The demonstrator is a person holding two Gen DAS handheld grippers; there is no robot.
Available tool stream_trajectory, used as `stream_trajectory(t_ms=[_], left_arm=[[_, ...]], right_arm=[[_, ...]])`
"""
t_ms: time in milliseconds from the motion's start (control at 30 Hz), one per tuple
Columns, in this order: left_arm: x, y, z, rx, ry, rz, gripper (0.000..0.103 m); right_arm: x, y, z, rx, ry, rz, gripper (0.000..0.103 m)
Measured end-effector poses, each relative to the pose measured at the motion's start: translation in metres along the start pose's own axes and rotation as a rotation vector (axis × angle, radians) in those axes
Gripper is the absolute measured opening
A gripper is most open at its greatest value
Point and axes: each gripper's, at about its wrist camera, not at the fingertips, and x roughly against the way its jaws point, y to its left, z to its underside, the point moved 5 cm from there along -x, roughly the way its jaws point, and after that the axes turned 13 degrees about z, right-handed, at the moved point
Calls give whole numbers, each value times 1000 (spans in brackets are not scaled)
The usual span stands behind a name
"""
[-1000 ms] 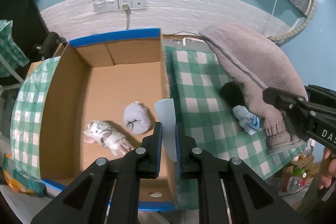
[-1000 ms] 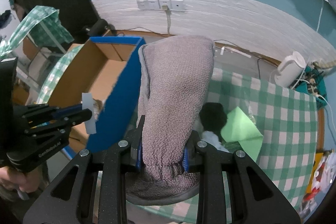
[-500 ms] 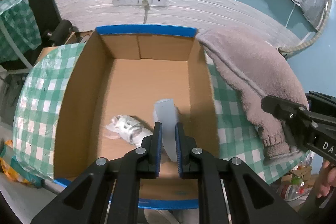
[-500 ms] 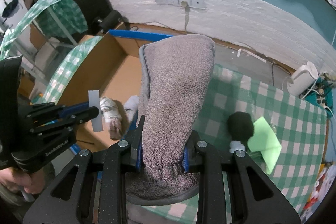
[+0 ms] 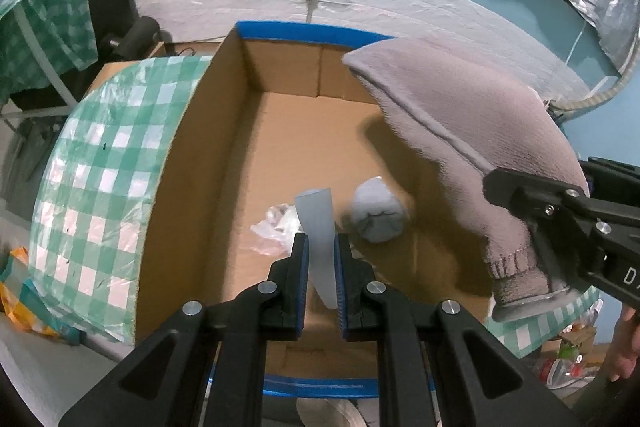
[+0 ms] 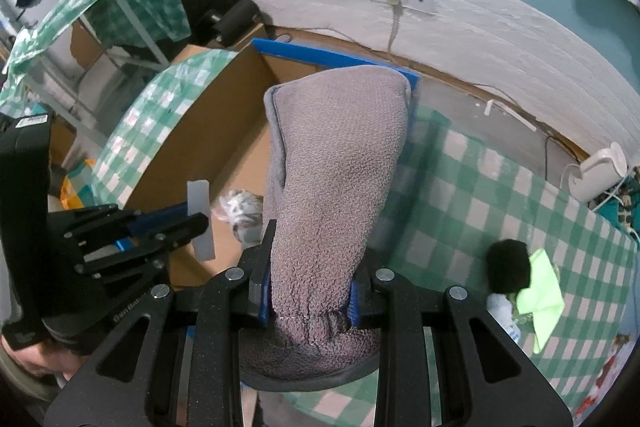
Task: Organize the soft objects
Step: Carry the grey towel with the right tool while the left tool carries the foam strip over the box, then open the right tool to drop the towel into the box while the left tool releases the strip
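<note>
L gripper (image 5: 321, 259): jaws nearly closed, clamped on a thin pale strip (image 5: 318, 227) standing upright between the blue pads; held over the near edge of the cardboard box (image 5: 192, 187), pointing fwd into it. R gripper (image 6: 308, 291): jaws pressed on a grey slipper (image 6: 336, 195) at its cuff end, toe sticking fwd over the box's right wall. Both off the surface, R just right of L.

fuzzy grey cloth slipper (image 6: 336, 187); matt cardboard box (image 5: 192, 187); glossy checked tablecloth (image 6: 480, 195).
</note>
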Motion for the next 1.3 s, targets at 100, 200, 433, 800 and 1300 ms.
stream_trajectory(t_ms=[100, 200, 433, 800, 1300], left_arm=[[-1, 8, 0, 2, -2, -9, 12], [-4, 18, 2, 17, 6, -13, 13], [-12, 31, 3, 40, 27, -20, 16], [-10, 39, 1, 53, 15, -42, 39], [9, 21, -12, 37, -32, -18, 40]], right_arm=[[-7, 13, -6, 17, 8, -5, 26], [-14, 22, -9, 33, 19, -11, 26], [-28, 37, -15, 57, 38, -23, 42], [-31, 42, -21, 57, 18, -4, 62], [-8, 16, -28, -49, -45, -25, 66]])
